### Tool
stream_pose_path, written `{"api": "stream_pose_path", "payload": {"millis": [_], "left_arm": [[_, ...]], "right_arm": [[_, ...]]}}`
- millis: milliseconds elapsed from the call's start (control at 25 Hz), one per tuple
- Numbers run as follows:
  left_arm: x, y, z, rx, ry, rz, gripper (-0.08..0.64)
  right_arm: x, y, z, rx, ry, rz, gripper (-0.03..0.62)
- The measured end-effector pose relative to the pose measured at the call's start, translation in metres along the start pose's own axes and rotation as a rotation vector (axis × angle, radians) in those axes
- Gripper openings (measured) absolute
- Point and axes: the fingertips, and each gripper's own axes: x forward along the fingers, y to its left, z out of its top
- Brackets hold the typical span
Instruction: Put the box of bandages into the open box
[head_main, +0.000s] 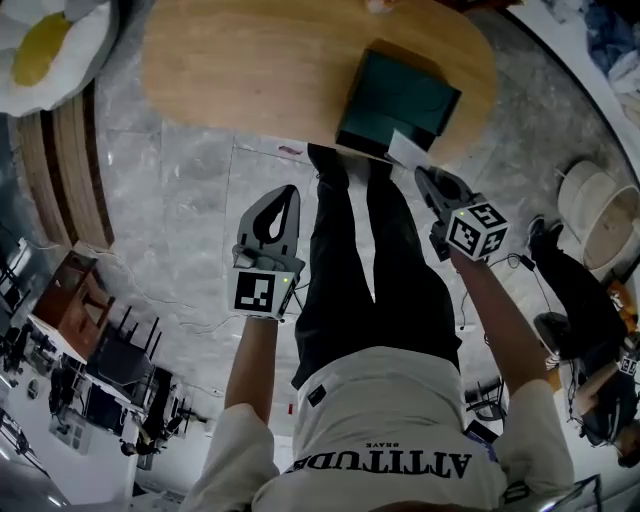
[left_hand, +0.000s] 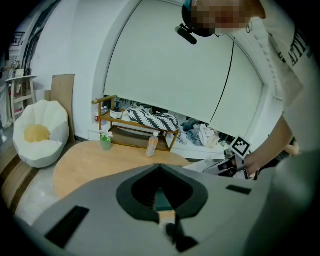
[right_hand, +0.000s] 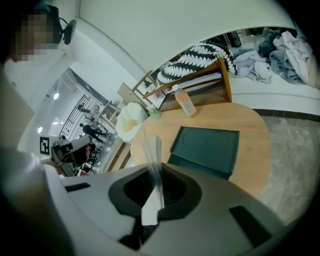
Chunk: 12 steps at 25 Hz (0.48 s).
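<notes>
A dark green box (head_main: 400, 98) stands at the near edge of the oval wooden table (head_main: 230, 60); it also shows in the right gripper view (right_hand: 206, 148), where its top looks flat. My right gripper (head_main: 421, 174) hovers just short of that table edge, shut on a thin white box of bandages (head_main: 405, 148). In the right gripper view the bandage box (right_hand: 151, 150) sticks out edge-on from the shut right gripper (right_hand: 152, 170). My left gripper (head_main: 291, 192) hangs over the floor to the left of the legs, shut with nothing in it. The left gripper (left_hand: 160, 167) points toward the table.
The person's dark-trousered legs (head_main: 360, 260) stand between the grippers. A white and yellow beanbag (head_main: 40, 50) sits left of the table. Behind the table are a wooden shelf (left_hand: 135, 132), a bottle (left_hand: 151, 146) and a small plant (left_hand: 105, 141). White bins (head_main: 600, 215) stand on the right.
</notes>
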Motion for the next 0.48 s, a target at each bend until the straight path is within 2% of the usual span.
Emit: {"api": "stream_pose_path", "payload": {"millis": [480], "left_arm": [[0.051,0.024,-0.047,-0.037,0.042,-0.046,0.02]], "right_arm": [[0.089,-0.034,-0.038,0.035,0.078,-0.028,0.027]]}}
